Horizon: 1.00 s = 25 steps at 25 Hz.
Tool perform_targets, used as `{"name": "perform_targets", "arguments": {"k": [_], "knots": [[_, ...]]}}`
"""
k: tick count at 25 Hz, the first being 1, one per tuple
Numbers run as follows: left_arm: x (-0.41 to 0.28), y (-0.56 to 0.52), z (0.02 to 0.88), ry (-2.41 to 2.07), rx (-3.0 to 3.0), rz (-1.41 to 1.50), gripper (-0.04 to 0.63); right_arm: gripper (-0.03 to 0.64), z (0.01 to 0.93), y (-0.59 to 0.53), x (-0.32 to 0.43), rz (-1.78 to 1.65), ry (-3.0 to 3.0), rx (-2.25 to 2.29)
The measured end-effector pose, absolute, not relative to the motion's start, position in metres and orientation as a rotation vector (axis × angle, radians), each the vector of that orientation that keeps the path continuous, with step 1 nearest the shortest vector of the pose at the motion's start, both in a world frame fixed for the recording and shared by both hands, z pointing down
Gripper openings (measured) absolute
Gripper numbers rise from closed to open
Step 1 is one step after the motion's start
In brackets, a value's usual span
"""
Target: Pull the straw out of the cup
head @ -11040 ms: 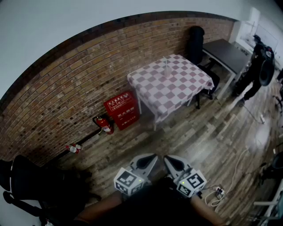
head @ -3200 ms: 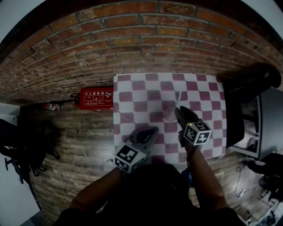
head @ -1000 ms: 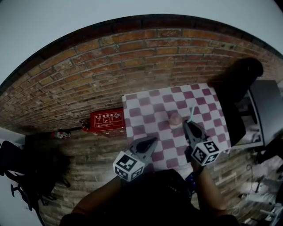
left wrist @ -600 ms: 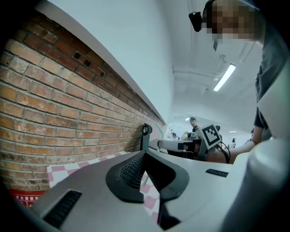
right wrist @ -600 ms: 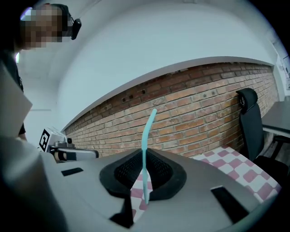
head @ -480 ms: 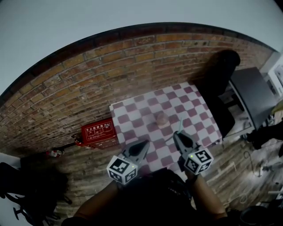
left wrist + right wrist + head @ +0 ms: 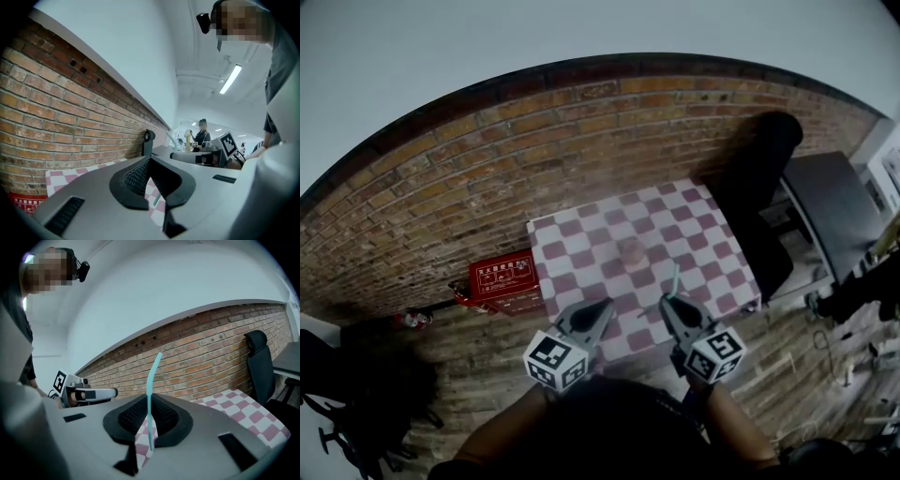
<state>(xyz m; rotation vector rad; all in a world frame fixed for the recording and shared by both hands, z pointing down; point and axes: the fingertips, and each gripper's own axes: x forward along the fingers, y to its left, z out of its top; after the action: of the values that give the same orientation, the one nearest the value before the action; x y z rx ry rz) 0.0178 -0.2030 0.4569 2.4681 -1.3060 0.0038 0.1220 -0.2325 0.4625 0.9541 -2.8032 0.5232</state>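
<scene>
Teal plastic straw (image 7: 149,394) was seen clamped between the black ribbed pads of the right gripper (image 7: 667,302). It was fully clear of the cup and roughly upright with a slight bend, its top end above the jaws and its lower end below them.

Risks, near to far:
- The grip was taken on a thin, smooth, flexible tube. Slip or rotation in the pads was judged the main risk, triggered by a jolt or any easing of the squeeze.
- Over-squeezing was judged likely to kink or flatten it.
- The left gripper (image 7: 607,308) was closed on nothing, tips together, just beside the right one. A sideways swing could knock the straw's exposed ends.
- The tips were seen only about the near edge of the table draped in pink-and-white checked cloth (image 7: 572,246). A dropped straw was judged as likely to land on the wooden plank floor (image 7: 478,347) as on the cloth.
- The pale translucent cup (image 7: 630,250) stood upright mid-table, well apart from both grippers, so tipping it was judged unlikely from there.

Pose: both forearms were extended forward from the body, side by side. The grippers were pointed slightly below level toward the table and the red brick wall (image 7: 534,159) behind it, with the marker cubes turned up toward the head camera.
</scene>
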Motion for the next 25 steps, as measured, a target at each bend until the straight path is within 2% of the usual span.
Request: {"name": "perform_targets", "arguments": {"k": [16,25], "knots": [[0.134,-0.129,0.459,-1.352,2.456,0.077,0.008,0.035,0.451,-0.147,0.221,0.526,-2.921,0.822],[0.137,-0.082,0.456,-1.382,2.471,0.12,0.008,0.035,0.454,-0.103,0.228,0.561,-2.93,0.798]]}}
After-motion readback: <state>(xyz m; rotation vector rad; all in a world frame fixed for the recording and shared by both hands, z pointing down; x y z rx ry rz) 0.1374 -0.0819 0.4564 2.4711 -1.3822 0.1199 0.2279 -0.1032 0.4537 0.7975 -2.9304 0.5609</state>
